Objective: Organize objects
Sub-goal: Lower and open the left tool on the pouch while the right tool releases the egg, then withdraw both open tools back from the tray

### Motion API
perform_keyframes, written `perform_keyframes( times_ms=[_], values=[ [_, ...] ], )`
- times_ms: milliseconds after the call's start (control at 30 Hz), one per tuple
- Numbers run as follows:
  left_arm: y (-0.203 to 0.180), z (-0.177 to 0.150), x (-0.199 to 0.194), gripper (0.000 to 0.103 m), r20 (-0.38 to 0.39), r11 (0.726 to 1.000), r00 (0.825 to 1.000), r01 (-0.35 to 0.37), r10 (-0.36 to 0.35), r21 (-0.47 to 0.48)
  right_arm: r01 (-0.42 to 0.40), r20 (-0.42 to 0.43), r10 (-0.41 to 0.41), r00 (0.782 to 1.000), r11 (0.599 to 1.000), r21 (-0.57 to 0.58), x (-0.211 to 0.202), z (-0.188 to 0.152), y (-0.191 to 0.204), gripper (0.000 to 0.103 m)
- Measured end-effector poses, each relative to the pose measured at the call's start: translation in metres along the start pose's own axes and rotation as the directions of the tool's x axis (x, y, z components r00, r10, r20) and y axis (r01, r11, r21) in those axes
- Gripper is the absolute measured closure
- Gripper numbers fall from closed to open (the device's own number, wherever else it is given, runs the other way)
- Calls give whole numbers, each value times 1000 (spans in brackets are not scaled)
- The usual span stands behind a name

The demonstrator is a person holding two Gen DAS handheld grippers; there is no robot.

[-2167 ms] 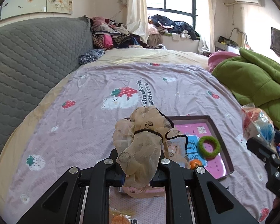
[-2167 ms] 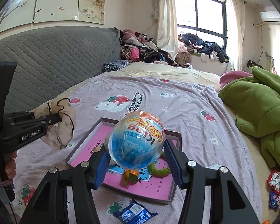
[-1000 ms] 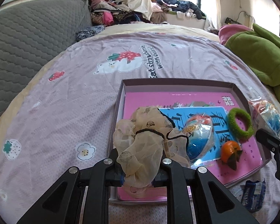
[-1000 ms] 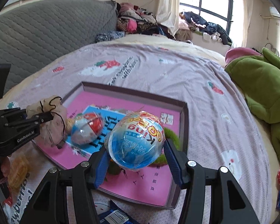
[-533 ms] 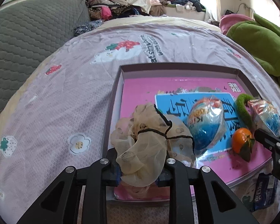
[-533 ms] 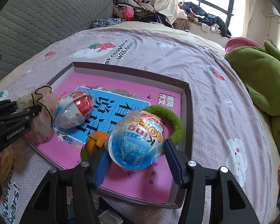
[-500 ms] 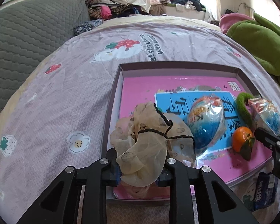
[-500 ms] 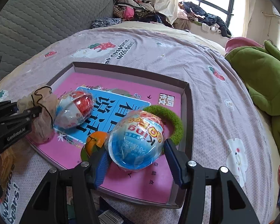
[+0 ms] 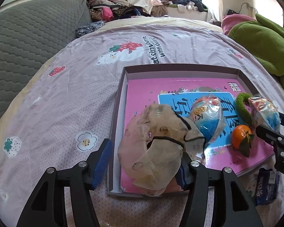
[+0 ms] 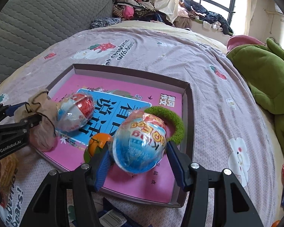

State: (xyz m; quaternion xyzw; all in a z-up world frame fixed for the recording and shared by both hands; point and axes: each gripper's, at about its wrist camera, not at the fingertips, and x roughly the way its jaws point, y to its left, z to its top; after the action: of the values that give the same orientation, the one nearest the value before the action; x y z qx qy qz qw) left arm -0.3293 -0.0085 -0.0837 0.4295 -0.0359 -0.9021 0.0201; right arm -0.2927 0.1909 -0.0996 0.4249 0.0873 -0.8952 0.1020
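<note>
Left wrist view: the left gripper (image 9: 144, 162) stands with its fingers (image 9: 102, 159) spread wide; a beige gauze scrunchie (image 9: 159, 147) lies between them, against the right finger and clear of the left one, resting on the near left corner of a shallow pink-floored box tray (image 9: 121, 94). Beyond the fingertips lie a wrapped surprise egg with a red top (image 9: 207, 118), a small orange (image 9: 241, 136) and a green ring (image 9: 242, 106).

Right wrist view: the right gripper (image 10: 139, 162) has its fingers (image 10: 177, 163) parted around a second wrapped egg (image 10: 140, 141), blue below; contact with the pads cannot be told. This egg sits over the tray's (image 10: 187, 102) near right area, just ahead of the fingertips, with the orange (image 10: 98, 143) to its left and the green ring (image 10: 168, 119) behind it.
</note>
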Motion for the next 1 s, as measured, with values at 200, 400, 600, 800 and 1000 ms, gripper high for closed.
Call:
perform_keyframes(
  times_ms=[200,400,600,800,1000],
  values=[
    [3,0,-10,39,5,1000,1000,14,-14,-8,-7,9,7,1000,1000,10,-7,2,0,44],
    [3,1,-25,34,28,1000,999,28,-28,-5,-16,35,15,999,1000,21,-19,6,-3,41],
    [7,3,-46,34,59,999,997,42,-40,-27,-17,55,16,998,999,33,-31,8,-8,40],
    [11,9,-77,34,109,998,992,61,-56,-36,-19,103,15,995,999,41,-63,13,-10,40],
    [20,11,-117,34,167,995,983,80,-70,-58,-40,182,32,983,998,38,-113,16,-1,40]
  ],
)
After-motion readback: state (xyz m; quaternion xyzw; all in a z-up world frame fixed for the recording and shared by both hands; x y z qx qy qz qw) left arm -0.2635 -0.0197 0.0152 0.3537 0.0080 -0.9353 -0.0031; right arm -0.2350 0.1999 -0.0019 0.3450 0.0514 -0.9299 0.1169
